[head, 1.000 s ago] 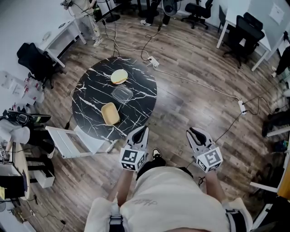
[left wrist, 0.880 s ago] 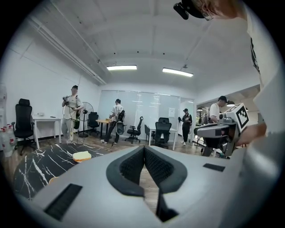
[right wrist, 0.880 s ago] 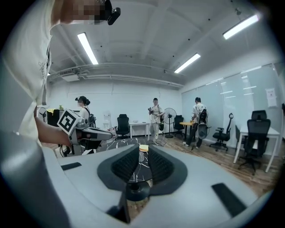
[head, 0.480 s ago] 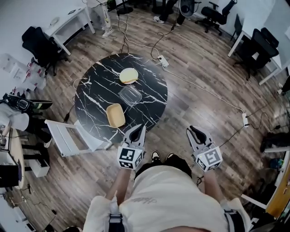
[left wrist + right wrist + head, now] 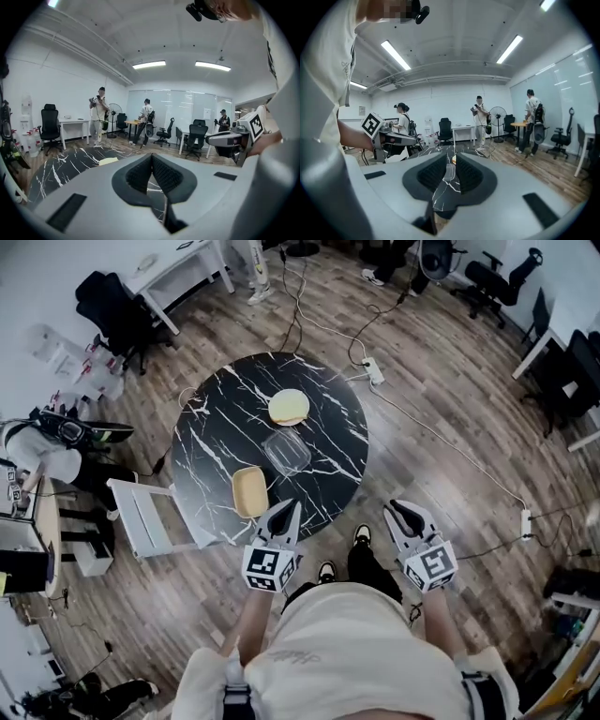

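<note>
Both grippers empty, held short of the round table

The person stood at the near edge of the black marble table [image 5: 328,409] with both tools at waist height, pointed forward. The left gripper [image 5: 289,512] was clenched on nothing, its pads meeting at the tips. The right gripper [image 5: 403,512] hung beside it over bare floor, its jaws slightly parted with only the tabletop showing through the gap. The yellow tray [image 5: 249,491] lay closest, just beyond the left tips at the table's near rim. Behind it came a clear container [image 5: 288,452] and then a round bun [image 5: 289,406], strung in a line, probably for easy reach. A white chair [image 5: 150,521] stood at the table's left.
</note>
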`<state>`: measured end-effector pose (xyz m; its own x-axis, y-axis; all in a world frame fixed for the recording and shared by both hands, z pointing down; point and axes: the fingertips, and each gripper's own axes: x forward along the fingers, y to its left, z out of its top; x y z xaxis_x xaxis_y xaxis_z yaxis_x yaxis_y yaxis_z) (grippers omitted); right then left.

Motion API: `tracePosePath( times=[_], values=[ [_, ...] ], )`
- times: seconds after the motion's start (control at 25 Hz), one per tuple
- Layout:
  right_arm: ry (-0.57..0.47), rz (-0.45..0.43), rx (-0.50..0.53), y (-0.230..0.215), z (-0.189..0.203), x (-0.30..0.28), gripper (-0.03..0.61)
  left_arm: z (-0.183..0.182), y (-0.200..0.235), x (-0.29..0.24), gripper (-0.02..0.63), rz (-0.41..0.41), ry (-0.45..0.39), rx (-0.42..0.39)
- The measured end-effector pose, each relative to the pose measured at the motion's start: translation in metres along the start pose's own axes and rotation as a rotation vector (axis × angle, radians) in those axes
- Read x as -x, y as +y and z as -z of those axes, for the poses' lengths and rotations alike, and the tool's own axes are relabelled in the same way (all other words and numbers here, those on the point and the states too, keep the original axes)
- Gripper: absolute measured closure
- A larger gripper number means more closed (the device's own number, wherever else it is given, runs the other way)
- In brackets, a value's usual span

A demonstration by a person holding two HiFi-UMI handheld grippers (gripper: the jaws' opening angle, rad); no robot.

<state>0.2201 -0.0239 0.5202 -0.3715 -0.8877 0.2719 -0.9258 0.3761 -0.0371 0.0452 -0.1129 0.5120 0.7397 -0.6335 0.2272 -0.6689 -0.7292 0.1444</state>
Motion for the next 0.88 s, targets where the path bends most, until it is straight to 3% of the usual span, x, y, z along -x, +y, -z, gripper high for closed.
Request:
tracePosePath(
  times=[0.44, 0.88],
  values=[
    [-0.02, -0.227, 0.031, -0.074, -0.028, -0.098, 0.517, -0.045, 0.031, -0.047, 0.597, -0.239, -0.018, -0.01],
    [0.001, -0.453, 0.062, -0.049, -0.038, -0.178, 0.517, -0.027, 0.054, -0.028, 0.597, -0.415, 0.029, 0.04]
  ],
)
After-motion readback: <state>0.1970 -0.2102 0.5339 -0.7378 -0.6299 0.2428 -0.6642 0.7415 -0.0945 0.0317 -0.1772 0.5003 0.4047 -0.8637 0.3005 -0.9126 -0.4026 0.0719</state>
